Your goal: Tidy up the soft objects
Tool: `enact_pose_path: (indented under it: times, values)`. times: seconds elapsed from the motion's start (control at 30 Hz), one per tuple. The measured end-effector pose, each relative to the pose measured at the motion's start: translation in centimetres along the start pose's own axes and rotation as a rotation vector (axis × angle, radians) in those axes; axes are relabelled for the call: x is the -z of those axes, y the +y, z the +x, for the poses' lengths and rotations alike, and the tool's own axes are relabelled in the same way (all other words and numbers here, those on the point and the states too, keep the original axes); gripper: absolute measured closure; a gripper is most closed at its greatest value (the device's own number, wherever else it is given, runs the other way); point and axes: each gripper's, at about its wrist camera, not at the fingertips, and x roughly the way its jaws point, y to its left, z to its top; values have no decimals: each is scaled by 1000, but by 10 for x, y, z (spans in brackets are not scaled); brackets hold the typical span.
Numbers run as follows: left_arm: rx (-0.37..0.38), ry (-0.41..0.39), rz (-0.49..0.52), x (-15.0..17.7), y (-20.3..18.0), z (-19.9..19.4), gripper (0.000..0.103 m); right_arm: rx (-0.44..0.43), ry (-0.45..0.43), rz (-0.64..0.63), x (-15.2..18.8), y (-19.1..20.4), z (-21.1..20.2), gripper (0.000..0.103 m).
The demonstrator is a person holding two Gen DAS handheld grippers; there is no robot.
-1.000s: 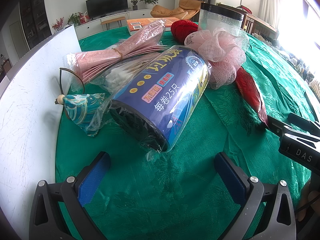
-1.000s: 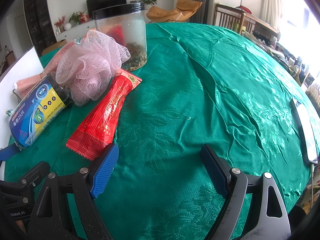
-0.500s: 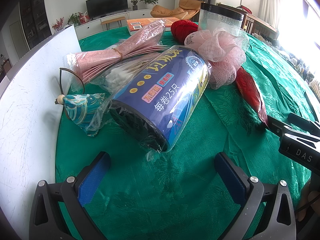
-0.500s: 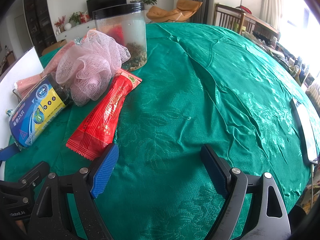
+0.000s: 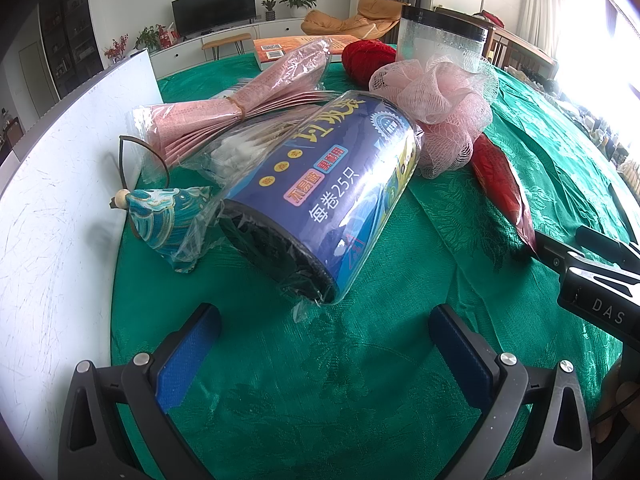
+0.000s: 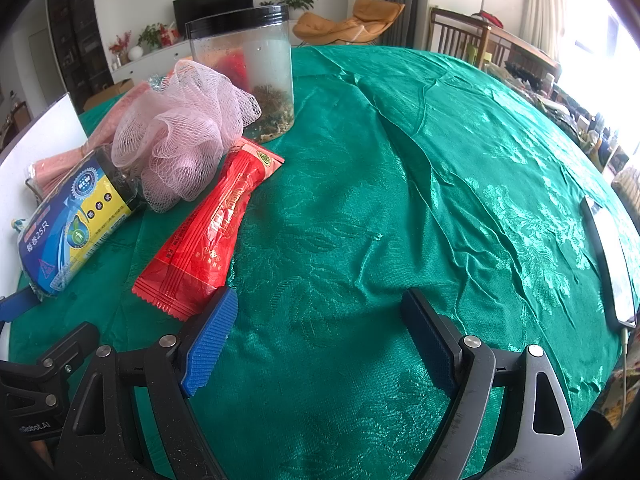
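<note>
A blue roll of garbage bags [image 5: 328,192] lies on the green tablecloth just ahead of my left gripper [image 5: 324,344], which is open and empty. It also shows in the right wrist view [image 6: 76,220]. A pink mesh bath pouf [image 5: 440,108] [image 6: 180,132] sits behind it. A red packet [image 6: 216,224] [image 5: 500,184] lies to the right of the roll, its near end by my right gripper's left finger. My right gripper [image 6: 316,332] is open and empty. A teal fabric pouch [image 5: 164,216], a bag of cotton swabs [image 5: 248,144] and a pink bundle [image 5: 248,96] lie left of the roll.
A white board [image 5: 60,208] stands along the left. A clear jar with a black lid [image 6: 248,72] [image 5: 440,44] and a red yarn ball [image 5: 368,60] stand at the back. A phone [image 6: 612,264] lies at the right table edge.
</note>
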Motion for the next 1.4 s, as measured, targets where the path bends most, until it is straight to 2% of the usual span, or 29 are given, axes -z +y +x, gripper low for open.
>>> enact_pose_path:
  times: [0.8, 0.83, 0.97, 1.03, 1.13, 1.23, 1.33, 1.4]
  values:
    - [1, 0, 0, 1, 0, 0, 0, -8, 2, 3, 0, -1, -1, 17]
    - [1, 0, 0, 0, 0, 0, 0, -24, 3, 15, -1, -2, -3, 17]
    - [1, -1, 0, 0, -1, 0, 0, -178, -27, 153, -1, -23, -13, 17]
    - [0, 1, -1, 0, 0, 0, 0, -201, -19, 151, -1, -20, -13, 17]
    - [-3, 38, -6, -2, -1, 0, 0, -317, -37, 127, -4, -10, -19, 17]
    - [34, 59, -42, -4, 3, -10, 0, -352, -49, 97, -18, 3, -21, 17]
    - [40, 32, -55, -7, 7, -26, 0, -357, 38, 68, -42, 19, 2, 17]
    - [12, 13, -24, -14, 6, -35, 0, -305, 96, 41, -53, 28, 20, 20]
